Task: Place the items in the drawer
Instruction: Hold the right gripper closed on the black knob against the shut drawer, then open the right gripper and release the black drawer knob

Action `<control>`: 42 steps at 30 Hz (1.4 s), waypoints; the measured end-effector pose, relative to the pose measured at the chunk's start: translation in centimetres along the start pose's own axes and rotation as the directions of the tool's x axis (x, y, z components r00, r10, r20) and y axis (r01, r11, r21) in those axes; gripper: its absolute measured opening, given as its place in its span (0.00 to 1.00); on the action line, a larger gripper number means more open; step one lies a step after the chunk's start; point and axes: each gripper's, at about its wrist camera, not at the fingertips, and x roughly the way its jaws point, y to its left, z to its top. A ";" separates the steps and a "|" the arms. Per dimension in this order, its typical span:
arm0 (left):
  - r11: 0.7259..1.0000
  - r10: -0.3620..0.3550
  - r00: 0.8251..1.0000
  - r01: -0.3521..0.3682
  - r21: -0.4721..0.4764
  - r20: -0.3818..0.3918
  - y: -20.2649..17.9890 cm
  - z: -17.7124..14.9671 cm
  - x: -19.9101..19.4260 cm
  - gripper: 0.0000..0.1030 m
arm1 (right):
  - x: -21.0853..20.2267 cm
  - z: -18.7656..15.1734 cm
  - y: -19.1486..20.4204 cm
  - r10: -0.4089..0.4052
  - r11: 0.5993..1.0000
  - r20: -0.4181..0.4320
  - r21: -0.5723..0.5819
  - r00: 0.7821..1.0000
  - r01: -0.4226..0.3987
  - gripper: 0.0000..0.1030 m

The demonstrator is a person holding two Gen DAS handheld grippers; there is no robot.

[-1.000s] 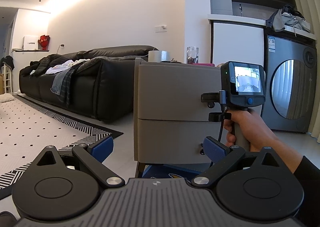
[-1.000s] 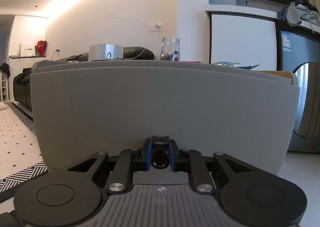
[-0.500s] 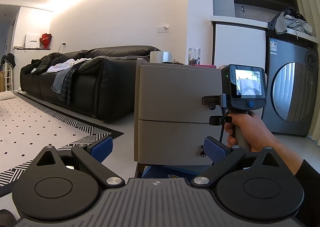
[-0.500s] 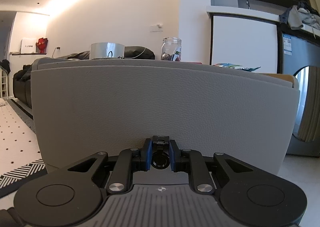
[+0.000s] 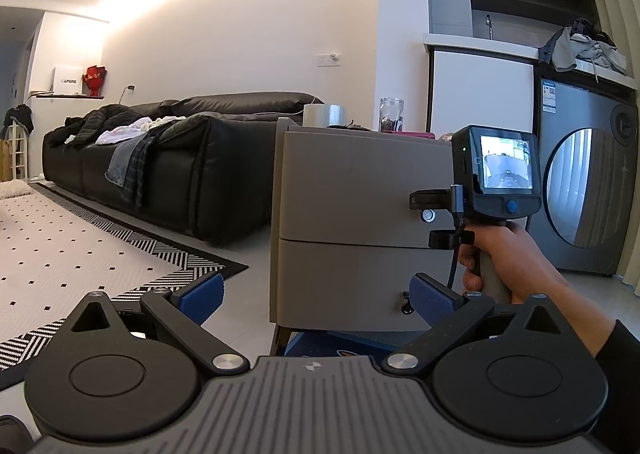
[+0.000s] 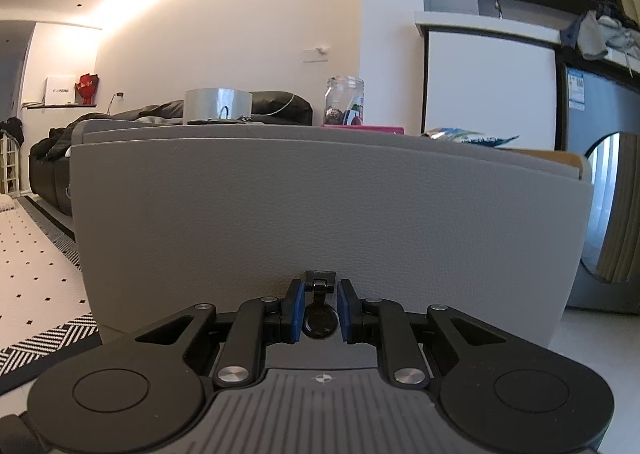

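A grey cabinet (image 5: 360, 214) with two drawers stands on the floor. In the right wrist view the top drawer front (image 6: 320, 214) fills the frame and stands a little forward of the cabinet top. My right gripper (image 6: 320, 314) is shut on its black ring handle (image 6: 320, 323). On top sit a tape roll (image 6: 218, 106), a glass jar (image 6: 345, 100), a pink box (image 6: 364, 129) and a snack packet (image 6: 468, 136). My left gripper (image 5: 316, 294) hangs open and empty, low in front of the cabinet's left corner. A hand (image 5: 504, 258) holds the right gripper at the top drawer.
A black sofa (image 5: 180, 158) with clothes on it lies left of the cabinet, behind a patterned rug (image 5: 60, 254). A washing machine (image 5: 580, 182) stands to the right. The lower drawer has its own small handle (image 5: 406, 304). Something blue (image 5: 320, 338) lies under the cabinet.
Almost nothing differs. My right gripper keeps its hold on the ring handle. The left wrist view has drifted slightly, and the left gripper stays open.
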 end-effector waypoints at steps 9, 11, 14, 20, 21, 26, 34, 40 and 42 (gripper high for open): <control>1.000 0.000 1.000 0.000 -0.009 -0.009 0.1 0.3 0.5 1.00 | -2.0 0.1 -0.8 0.018 1.000 0.004 0.007 1.000 -0.018 0.19; 1.000 -0.003 1.000 0.003 -0.016 -0.014 0.2 0.3 0.7 1.00 | -2.4 0.1 -1.1 0.014 1.000 0.004 0.006 1.000 -0.014 0.20; 1.000 0.000 1.000 0.000 -0.016 -0.010 0.2 0.4 0.7 1.00 | -2.8 0.0 -1.5 0.011 1.000 -0.002 0.010 1.000 -0.011 0.20; 1.000 0.010 1.000 -0.010 0.017 0.001 -0.6 0.4 0.8 1.00 | -4.1 -0.5 -2.8 -0.006 1.000 -0.014 0.026 1.000 0.006 0.20; 0.999 0.017 1.000 -0.017 0.029 0.003 -0.9 0.4 0.8 1.00 | -4.4 -0.6 -3.1 -0.008 1.000 -0.016 0.026 1.000 0.008 0.20; 0.999 0.007 1.000 -0.007 0.047 -0.005 -2.0 0.1 0.8 1.00 | -6.2 -1.2 -4.3 -0.020 0.999 -0.018 0.028 1.000 0.020 0.20; 0.999 -0.008 1.000 0.008 0.042 -0.007 -3.0 -0.1 0.9 1.00 | -8.4 -1.6 -5.7 -0.017 0.999 -0.018 0.039 1.000 0.018 0.20; 0.998 -0.039 0.999 0.039 0.046 -0.011 -3.9 -0.2 1.0 1.00 | -9.8 -1.8 -6.1 -0.006 0.999 -0.038 0.036 0.999 0.007 0.29; 0.997 -0.052 0.999 0.052 0.049 -0.003 -4.3 0.0 0.9 1.00 | -10.4 -2.0 -6.1 -0.007 0.999 -0.037 0.035 0.999 0.009 0.34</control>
